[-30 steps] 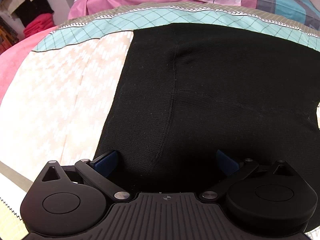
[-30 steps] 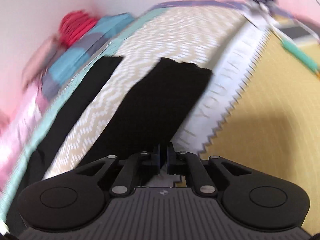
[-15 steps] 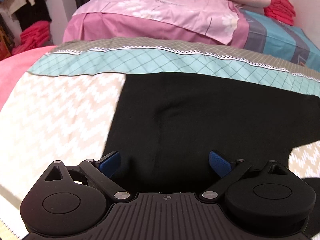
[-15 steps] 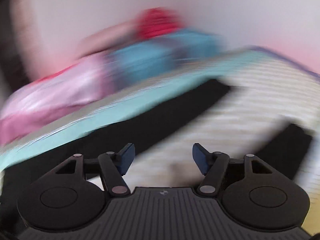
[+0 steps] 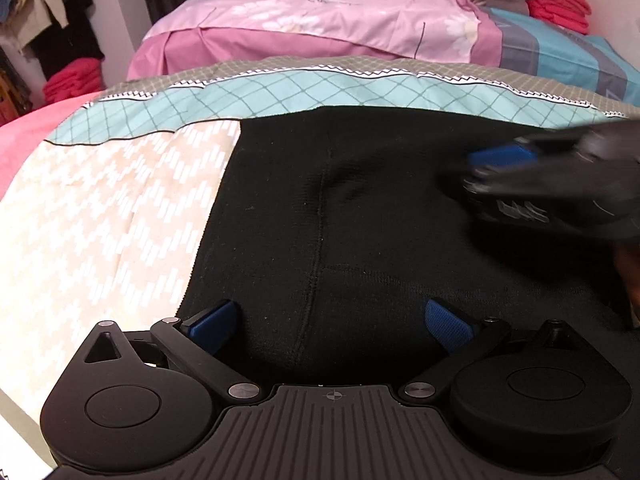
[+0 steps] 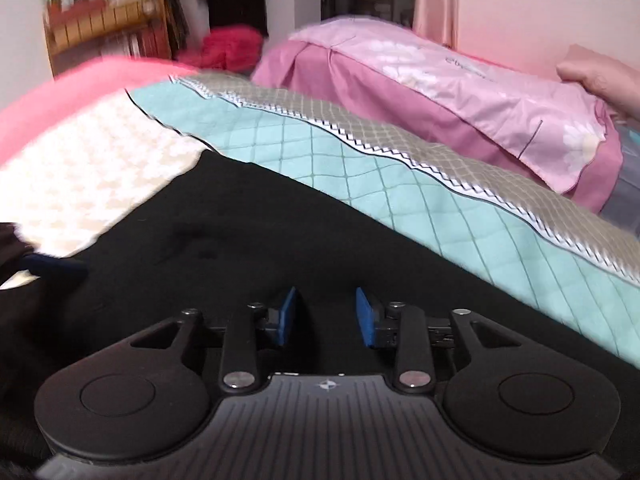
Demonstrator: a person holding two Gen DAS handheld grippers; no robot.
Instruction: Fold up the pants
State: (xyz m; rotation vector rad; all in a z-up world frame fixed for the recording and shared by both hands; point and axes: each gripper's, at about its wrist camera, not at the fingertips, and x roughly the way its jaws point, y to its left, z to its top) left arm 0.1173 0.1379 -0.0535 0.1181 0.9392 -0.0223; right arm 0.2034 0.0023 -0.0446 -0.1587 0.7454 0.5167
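My left claw [image 5: 328, 320] gapes and my right claw [image 6: 326, 316], just narrowing, holds nothing over the black pants [image 5: 360, 220] spread on the bed [image 5: 100, 208]; soft, light knit, best pinched at an edge.

Pants [image 5: 360, 220] — matt black knit cloth; bedspread [image 5: 120, 208] — quilted, printed fabric.

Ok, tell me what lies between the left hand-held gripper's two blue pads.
Only the black pants: in the left wrist view the left hand-held gripper stands open, and the center seam runs up between its pads, which are not pressing on the fabric.
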